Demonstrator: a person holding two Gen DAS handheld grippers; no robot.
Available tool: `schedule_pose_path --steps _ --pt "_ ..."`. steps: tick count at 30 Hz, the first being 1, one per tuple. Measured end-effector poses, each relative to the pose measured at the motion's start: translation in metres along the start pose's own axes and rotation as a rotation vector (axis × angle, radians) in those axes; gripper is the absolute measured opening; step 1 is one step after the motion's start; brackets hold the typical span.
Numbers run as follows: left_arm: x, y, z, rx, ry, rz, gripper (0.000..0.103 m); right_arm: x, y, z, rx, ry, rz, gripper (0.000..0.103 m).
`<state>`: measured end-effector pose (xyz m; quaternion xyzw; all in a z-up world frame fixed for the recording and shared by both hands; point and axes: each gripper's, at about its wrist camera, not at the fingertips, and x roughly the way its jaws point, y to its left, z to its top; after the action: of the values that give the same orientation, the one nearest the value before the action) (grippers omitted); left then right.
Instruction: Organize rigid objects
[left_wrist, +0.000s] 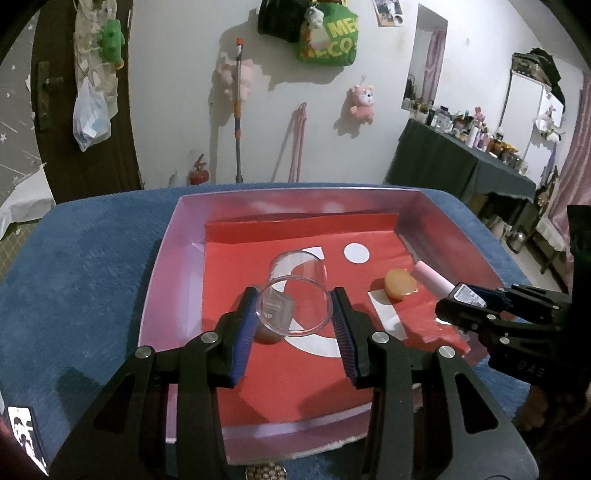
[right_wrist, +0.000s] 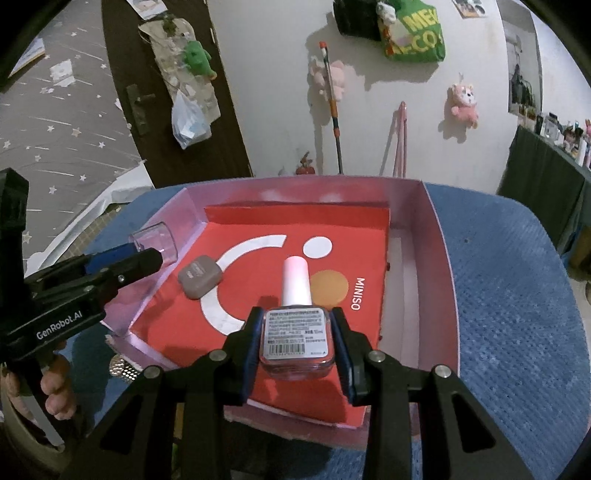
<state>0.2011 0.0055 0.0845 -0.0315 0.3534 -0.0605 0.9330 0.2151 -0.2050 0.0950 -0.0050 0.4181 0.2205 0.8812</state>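
Right gripper (right_wrist: 295, 332) first: its blue pads are clamped on the square glass base of a nail polish bottle (right_wrist: 295, 325), barcode label facing back at the camera, pink cap pointing straight ahead and away along the fingers. So the bottle's long axis runs with the gripper's own line, tipped down toward the red-lined box (right_wrist: 436, 258) beneath it. Just beyond the cap lies a round amber disc (right_wrist: 328, 286) on the red floor; off to the left of the fingers sits a grey rounded-square case (right_wrist: 199, 276).

Over to the left gripper (left_wrist: 295, 314): it holds a clear plastic cup (left_wrist: 295, 295) between its pads, mouth turned back toward the camera, base pointing forward. Under the cup, partly hidden behind its rim, a dark shape rests on the liner, probably that grey case, though I cannot say for sure.

The two grippers hang over the same box, the cup over its left half, the bottle over its right, the box on a blue-covered counter (left_wrist: 92, 258). My read: both loads are ready to go down, and the bottle's clear spot lies straight below, short of the disc, so it needs lowering rather than reaching. The cup risks landing on whatever sits beneath it.
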Motion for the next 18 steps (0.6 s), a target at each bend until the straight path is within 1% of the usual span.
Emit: schedule_pose_path --steps 11,18 --pt "0.031 0.008 -0.001 -0.017 0.078 0.019 0.038 0.028 -0.007 0.004 0.012 0.075 -0.003 0.038" --pt "0.041 0.014 -0.009 -0.022 0.122 0.024 0.038 0.040 -0.007 0.006 0.014 0.107 -0.006 0.038"
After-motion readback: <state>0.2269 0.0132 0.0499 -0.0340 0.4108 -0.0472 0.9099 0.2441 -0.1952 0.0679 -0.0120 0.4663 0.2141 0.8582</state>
